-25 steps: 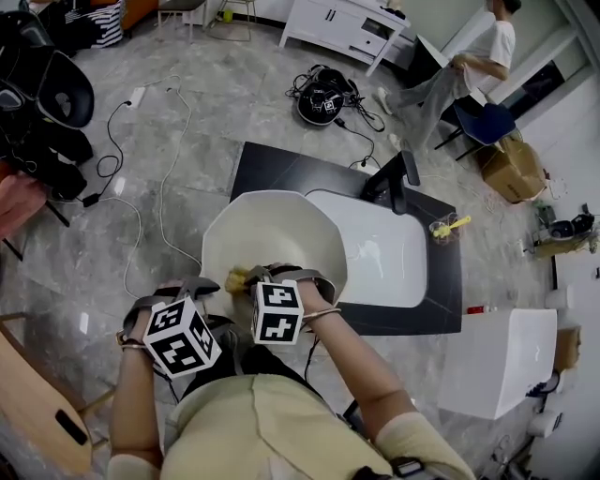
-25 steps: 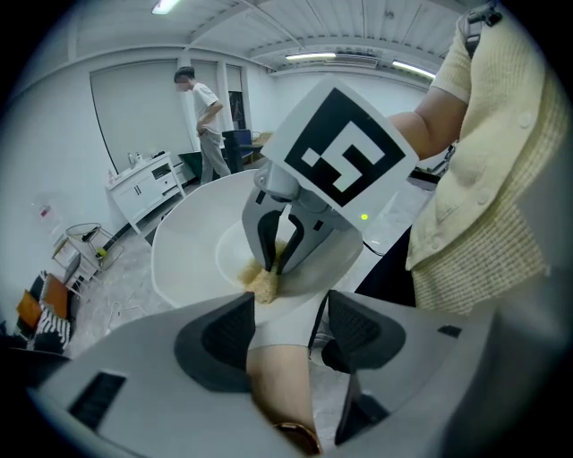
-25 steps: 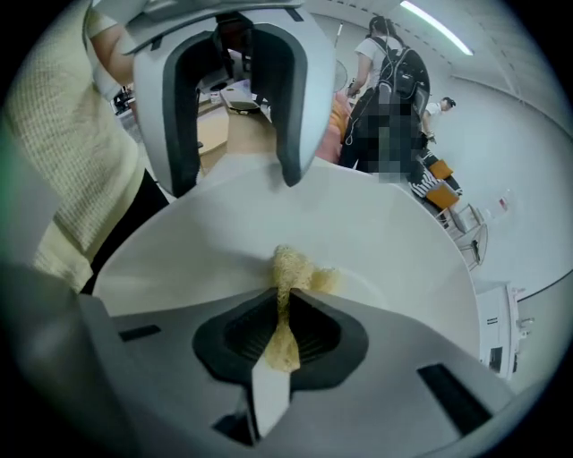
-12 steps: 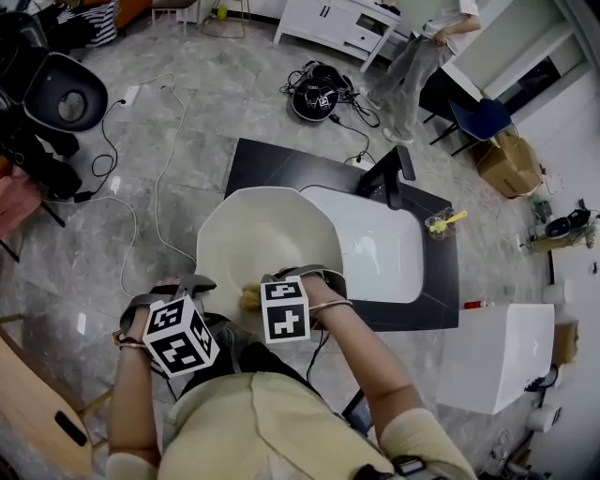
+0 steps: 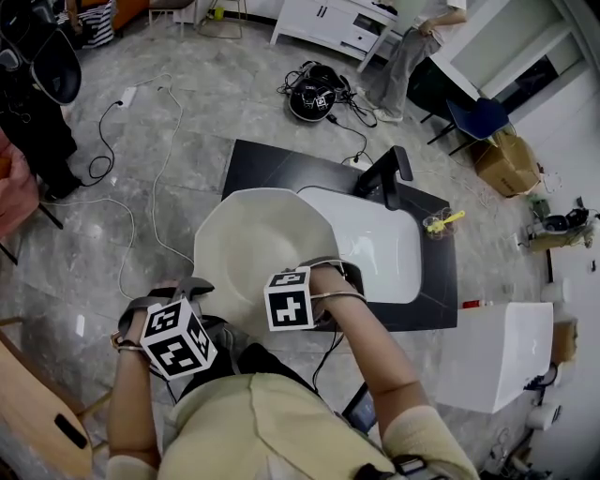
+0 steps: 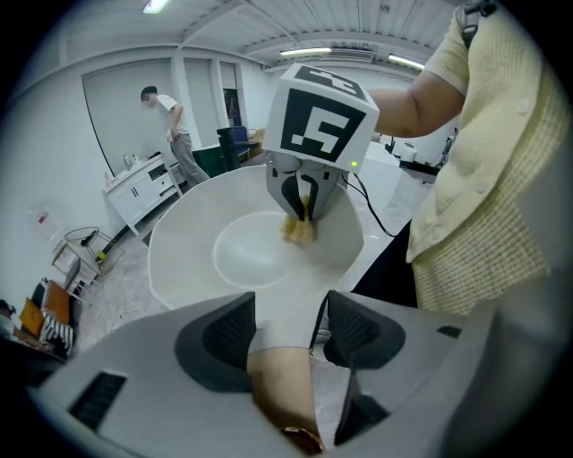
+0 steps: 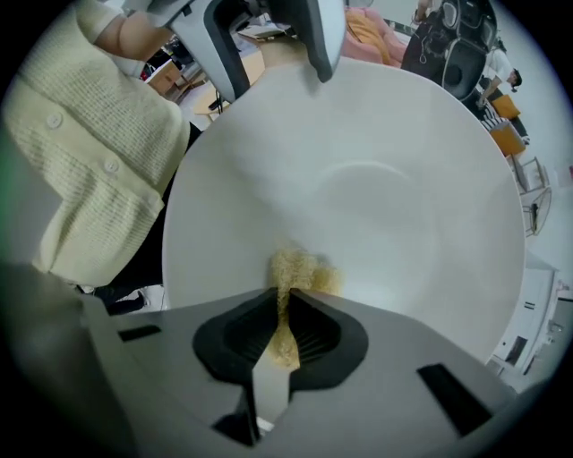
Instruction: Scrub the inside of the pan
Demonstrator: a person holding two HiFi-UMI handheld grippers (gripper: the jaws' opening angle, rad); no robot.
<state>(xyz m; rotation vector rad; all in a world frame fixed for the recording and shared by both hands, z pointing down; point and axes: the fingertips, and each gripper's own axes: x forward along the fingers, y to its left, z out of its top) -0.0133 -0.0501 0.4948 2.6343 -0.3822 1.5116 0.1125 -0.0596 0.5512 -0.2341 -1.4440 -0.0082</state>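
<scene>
A wide, pale pan (image 5: pixel 251 239) is held above the left end of a dark counter (image 5: pixel 281 172), beside a white sink (image 5: pixel 377 246) with a black tap (image 5: pixel 388 178).

From the head view, the marker cubes hide the grips and the scrubbing pad. The gripper views show them. A yellowish scouring pad (image 7: pixel 301 272) is pressed against the pan's sloping inner wall, near the rim closest to the person. The left gripper view shows the same pad low on the far side of the bowl, under the other gripper's cube.

The floor (image 5: pixel 192 122) is grey stone tile with loose cables (image 5: pixel 150 112) across it. A white cabinet (image 5: pixel 330 22) and a blue chair (image 5: pixel 482 118) stand at the back, where another person (image 5: pixel 411 49) stands.

The right gripper (image 7: pixel 283 324) has its jaws drawn close together, pinching the scouring pad, which sticks out from the tips and touches the pan. The left gripper (image 6: pixel 285 333) has its jaws clamped on the pan's handle (image 6: pixel 281 351), which runs between them towards the camera.
</scene>
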